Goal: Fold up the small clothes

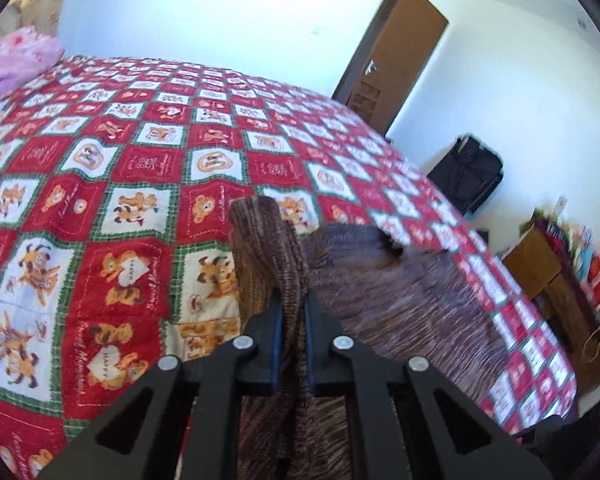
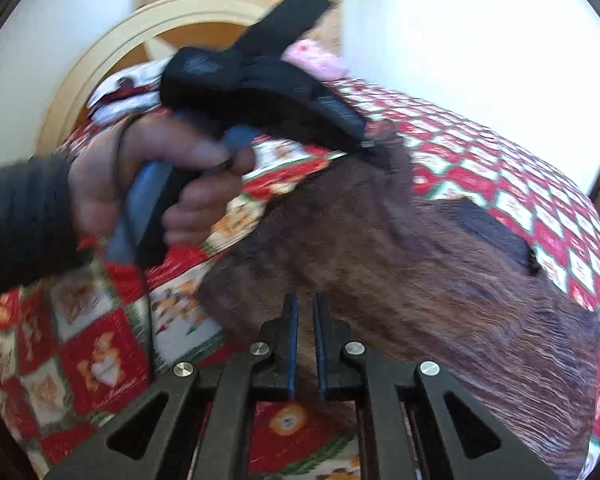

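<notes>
A brown knitted garment [image 1: 400,280] lies on the red patchwork bedspread [image 1: 120,168]. My left gripper [image 1: 292,304] is shut on a bunched fold of it, which sticks up between the fingers. In the right wrist view the same garment [image 2: 440,280] spreads across the bed, with a dark neck opening [image 2: 496,232]. My right gripper [image 2: 306,308] is nearly closed over the garment's near edge; the cloth seems pinched between its pads. The left gripper [image 2: 376,148] shows there too, held by a hand [image 2: 148,176], gripping the garment's far corner.
A pink pillow [image 1: 16,60] lies at the head of the bed. A brown door [image 1: 396,56], a black suitcase [image 1: 468,172] and a wooden table with clutter [image 1: 560,272] stand beyond the bed's right edge. A cream and wood headboard [image 2: 112,52] is behind.
</notes>
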`<state>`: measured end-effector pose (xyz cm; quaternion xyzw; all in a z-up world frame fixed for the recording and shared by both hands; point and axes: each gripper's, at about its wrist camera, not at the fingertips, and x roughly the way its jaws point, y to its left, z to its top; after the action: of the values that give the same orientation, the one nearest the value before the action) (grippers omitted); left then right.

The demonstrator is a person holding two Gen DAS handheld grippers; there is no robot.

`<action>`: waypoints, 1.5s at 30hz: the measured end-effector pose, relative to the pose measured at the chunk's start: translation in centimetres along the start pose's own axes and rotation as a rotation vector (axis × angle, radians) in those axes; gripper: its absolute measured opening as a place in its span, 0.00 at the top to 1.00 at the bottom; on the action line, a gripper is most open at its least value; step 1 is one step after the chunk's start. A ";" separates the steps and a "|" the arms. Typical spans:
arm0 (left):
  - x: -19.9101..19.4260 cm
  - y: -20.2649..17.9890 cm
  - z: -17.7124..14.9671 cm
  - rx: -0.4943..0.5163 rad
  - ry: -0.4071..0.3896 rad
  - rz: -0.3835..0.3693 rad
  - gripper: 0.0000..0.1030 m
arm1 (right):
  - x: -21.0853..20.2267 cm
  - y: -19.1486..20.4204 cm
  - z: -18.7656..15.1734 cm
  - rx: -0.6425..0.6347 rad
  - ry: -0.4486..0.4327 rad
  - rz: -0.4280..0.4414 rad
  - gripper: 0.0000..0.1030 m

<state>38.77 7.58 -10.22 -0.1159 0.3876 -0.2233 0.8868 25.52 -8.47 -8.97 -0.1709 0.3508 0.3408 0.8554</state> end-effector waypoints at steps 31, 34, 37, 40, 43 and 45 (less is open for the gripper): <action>0.0 -1.3 2.1 -0.087 -0.055 -0.142 0.91 | -1.6 -2.1 1.1 -0.080 -0.135 -0.184 0.92; 0.6 -4.2 3.4 -0.060 -0.067 -0.169 0.91 | -4.8 -4.3 0.2 0.005 -0.188 -0.214 0.92; 1.7 -7.4 4.8 -0.031 -0.066 -0.195 0.91 | -7.3 -6.8 -1.0 0.088 -0.229 -0.236 0.93; 3.6 -10.5 5.9 0.007 -0.047 -0.209 0.91 | -9.2 -8.9 -2.6 0.164 -0.255 -0.247 0.93; 5.8 -13.0 6.2 0.024 -0.019 -0.223 0.91 | -10.8 -10.5 -4.1 0.229 -0.272 -0.262 0.93; 7.4 -14.2 6.1 0.028 0.003 -0.231 0.91 | -11.8 -11.7 -5.1 0.269 -0.281 -0.271 0.93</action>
<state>43.36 -8.24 -5.46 -0.1469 0.3700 -0.3296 0.8561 25.08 -24.94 -3.45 -0.0520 0.2442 0.1934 0.9488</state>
